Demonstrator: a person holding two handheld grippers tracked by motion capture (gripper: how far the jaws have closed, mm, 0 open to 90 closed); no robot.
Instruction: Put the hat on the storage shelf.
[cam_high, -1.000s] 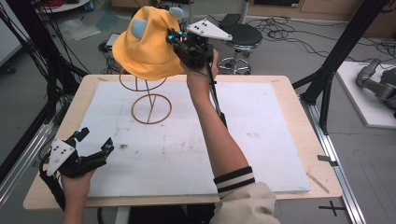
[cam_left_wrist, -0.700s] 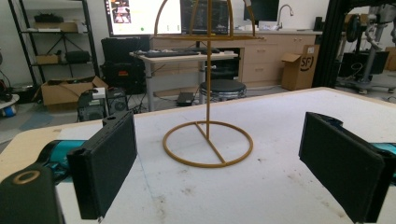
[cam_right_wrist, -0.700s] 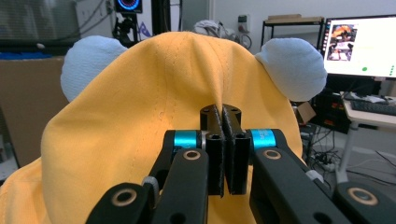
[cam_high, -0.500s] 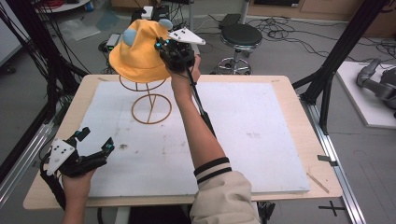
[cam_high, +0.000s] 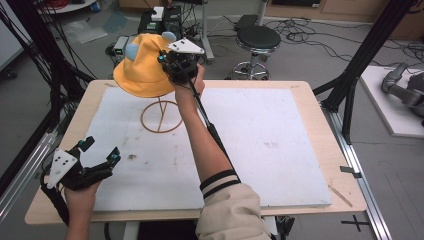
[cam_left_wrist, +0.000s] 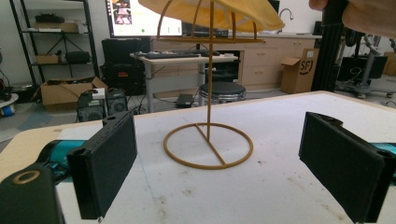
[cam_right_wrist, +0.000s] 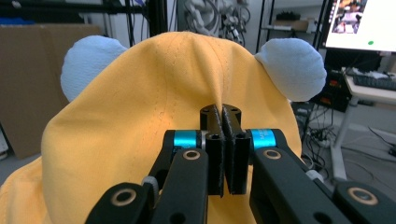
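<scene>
High view first: we count one yellow hat (cam_high: 142, 70), one wire hat stand (cam_high: 161, 116), two grippers and one table (cam_high: 310, 107) with a single white mat (cam_high: 260, 145) on it. Our right gripper (cam_high: 167, 59) is raised above the far-left part of the table, its jaws pinched together on the fabric of the hat's crown. The hat sits over the top of the stand, close to the table's far edge and toward its far-left corner; we cannot tell whether it rests fully on the wire frame or is partly carried by the gripper. The hat has two pale blue ears (cam_high: 132, 50), one at each side of the crown. The stand's round base ring lies flat on the mat, and one thin upright rod rises from it into the hat.

Right gripper view shows the same grip from close: the two black jaws are pressed flat against each other with a fold of yellow cloth caught between them, and both ears (cam_right_wrist: 292, 69) stand beyond, one to each side.

Our left gripper (cam_high: 102, 150) is low at the near-left corner of the table, well apart from the stand. Left gripper view shows its two jaws spread wide with nothing between them, looking toward the stand (cam_left_wrist: 208, 149) and the hat's brim (cam_left_wrist: 243, 14) above.
</scene>
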